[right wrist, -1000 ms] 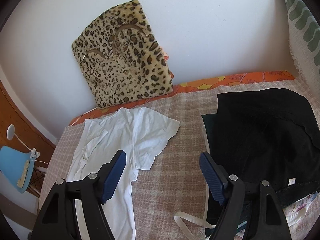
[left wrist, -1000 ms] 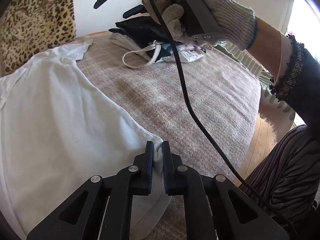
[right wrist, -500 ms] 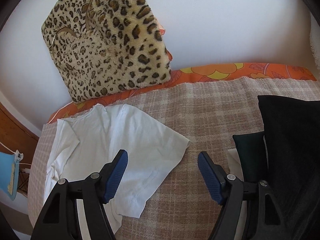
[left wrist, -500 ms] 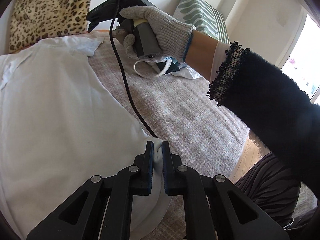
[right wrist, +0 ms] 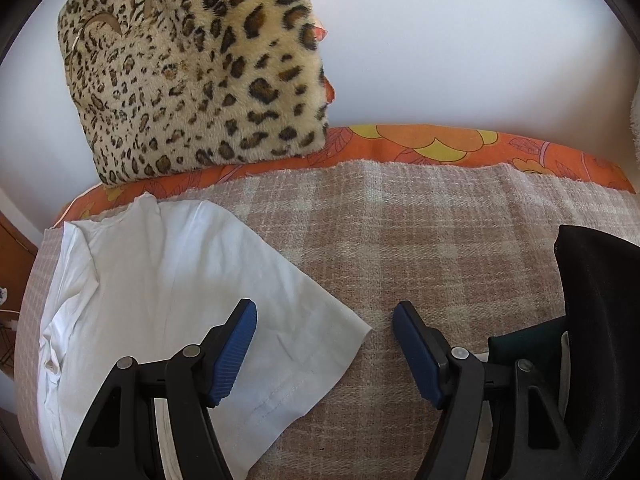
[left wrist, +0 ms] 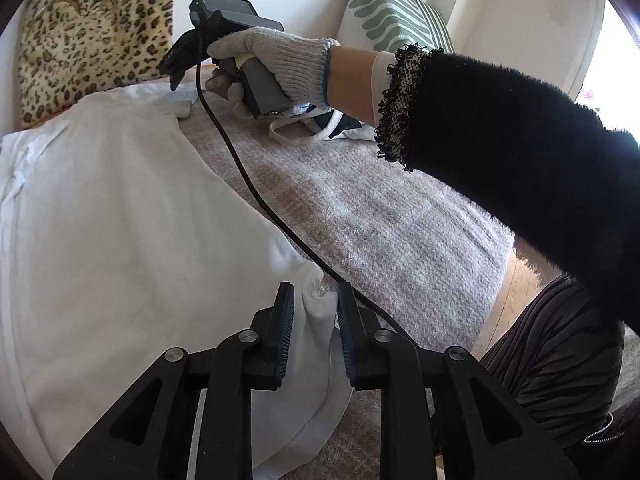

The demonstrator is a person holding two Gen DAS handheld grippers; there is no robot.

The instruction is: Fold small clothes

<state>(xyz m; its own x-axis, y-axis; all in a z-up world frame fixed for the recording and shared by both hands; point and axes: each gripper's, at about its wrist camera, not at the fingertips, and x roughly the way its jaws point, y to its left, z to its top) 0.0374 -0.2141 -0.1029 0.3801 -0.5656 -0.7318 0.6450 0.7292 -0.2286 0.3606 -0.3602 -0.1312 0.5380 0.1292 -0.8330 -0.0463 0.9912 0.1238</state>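
Note:
A white T-shirt point(left wrist: 120, 220) lies spread on the plaid blanket point(left wrist: 380, 220). My left gripper point(left wrist: 315, 312) is at its lower hem corner. Its jaws are opening, and the bunched corner stands loose between the pads. My right gripper point(right wrist: 325, 320), held by a gloved hand point(left wrist: 280, 56), hovers low over the shirt's sleeve point(right wrist: 280, 320). The sleeve's tip lies between its wide jaws, which are closing without touching the cloth. In the left wrist view the right gripper point(left wrist: 176, 68) points down at the far sleeve.
A leopard cushion point(right wrist: 192, 72) leans on the wall behind the shirt. Dark clothes point(right wrist: 600, 320) are piled to the right. A striped cushion point(left wrist: 392, 16) stands at the back. A black cable point(left wrist: 240, 168) crosses the blanket. The bed edge drops to a wooden floor point(left wrist: 508, 292).
The left jaws have parted from the hem corner they were clamping. The right gripper has moved left and down from the dark pile to the white sleeve, its jaws narrowing slightly.

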